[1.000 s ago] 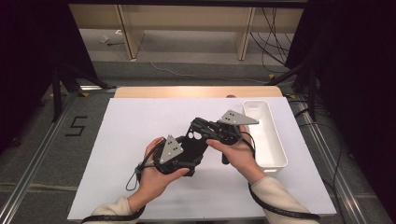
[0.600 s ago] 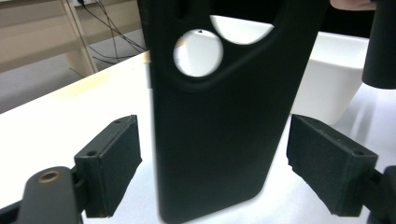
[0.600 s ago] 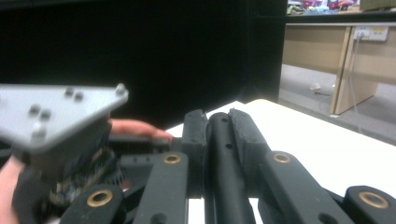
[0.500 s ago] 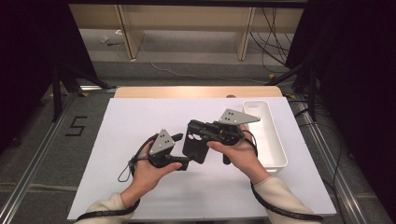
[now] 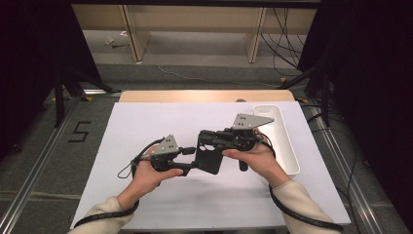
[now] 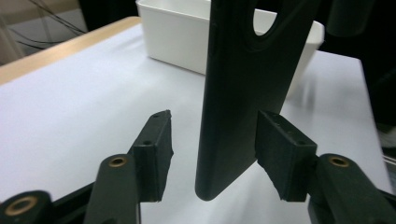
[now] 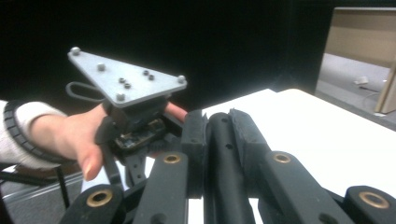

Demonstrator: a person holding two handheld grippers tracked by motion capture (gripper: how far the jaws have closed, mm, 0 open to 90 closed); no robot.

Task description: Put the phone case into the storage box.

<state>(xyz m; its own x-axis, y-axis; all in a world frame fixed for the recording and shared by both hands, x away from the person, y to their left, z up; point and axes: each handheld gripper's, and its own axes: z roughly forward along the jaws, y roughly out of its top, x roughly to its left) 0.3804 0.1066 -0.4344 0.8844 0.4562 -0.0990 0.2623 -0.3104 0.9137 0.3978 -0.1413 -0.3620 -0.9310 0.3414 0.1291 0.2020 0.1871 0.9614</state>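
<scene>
So the right hand-held gripper (image 5: 207, 141) is clamped on a flat black plate (image 5: 209, 158), looks like a phone case or similar with an oval cutout near one end. In the right gripper view the jaws are pinched tight on its thin edge (image 7: 219, 140). The plate hangs above the white counter (image 5: 146, 122), roughly dead centre, with the white bin (image 5: 287, 146) off at about 3 o'clock from it.

The left hand-held gripper (image 5: 192, 165) is wide open and coming in from 9 o'clock. In the left gripper view the lower end of the plate (image 6: 243, 93) sits between the two pads, close to or touching the right pad (image 6: 280, 154) with a clear gap to the left pad (image 6: 156, 149). So it's off-centre in the opening.

My read is that this is a handover, or a two-gripper hold, about to happen. How I'd do it well:

- Nudge the left one sideways so the plate sits mid-gap before closing, otherwise one pad shoves it and it twists in the right one's grip.
- Push a touch deeper so the pads bite on flat face and not just the rounded bottom corner.
- Keep the right grip firm until the left one has fully closed.
- Close slowly; a thin smooth plate probably likes to slip.

If the bin is the destination, it's close by, so no rush.
</scene>
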